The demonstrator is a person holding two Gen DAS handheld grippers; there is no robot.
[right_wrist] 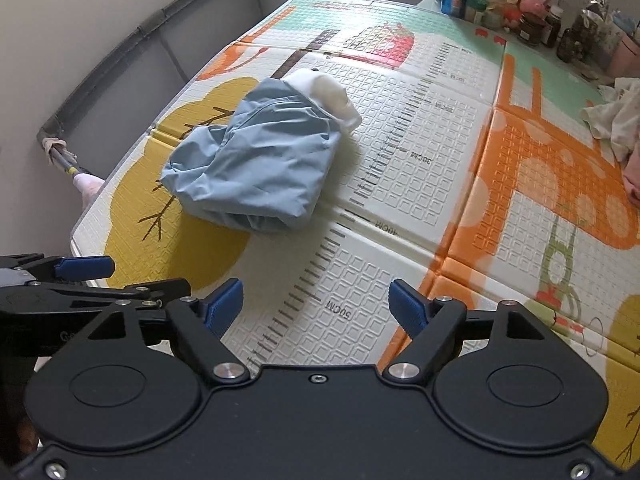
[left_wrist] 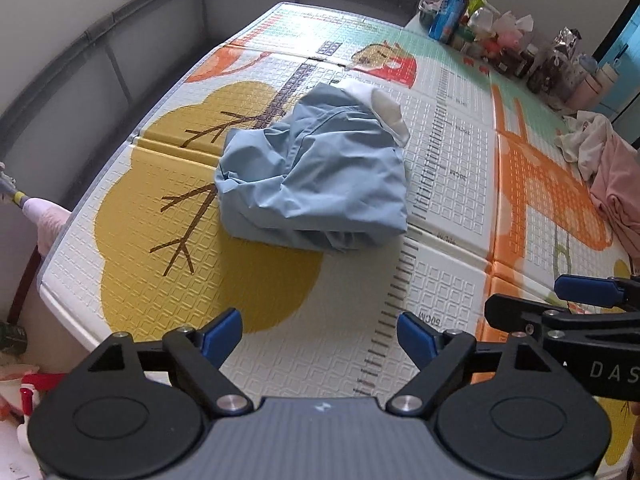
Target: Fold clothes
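A light blue garment with a white lining (left_wrist: 316, 176) lies bundled in a rough fold on the patterned play mat (left_wrist: 448, 292), over the yellow tree print. In the right wrist view the same garment (right_wrist: 260, 156) sits left of centre. My left gripper (left_wrist: 320, 340) hovers above the mat, nearer than the garment, jaws wide with nothing between them. My right gripper (right_wrist: 316, 304) is likewise open and empty over the ruler print. Each gripper shows at the edge of the other's view: the right gripper (left_wrist: 560, 300) and the left gripper (right_wrist: 92, 276).
A pile of pink and white clothes (left_wrist: 604, 168) lies at the mat's right side. Cans, bottles and jars (left_wrist: 500, 36) crowd the far right corner. A grey rail (left_wrist: 80, 60) and wall run along the left edge of the mat (right_wrist: 400, 200).
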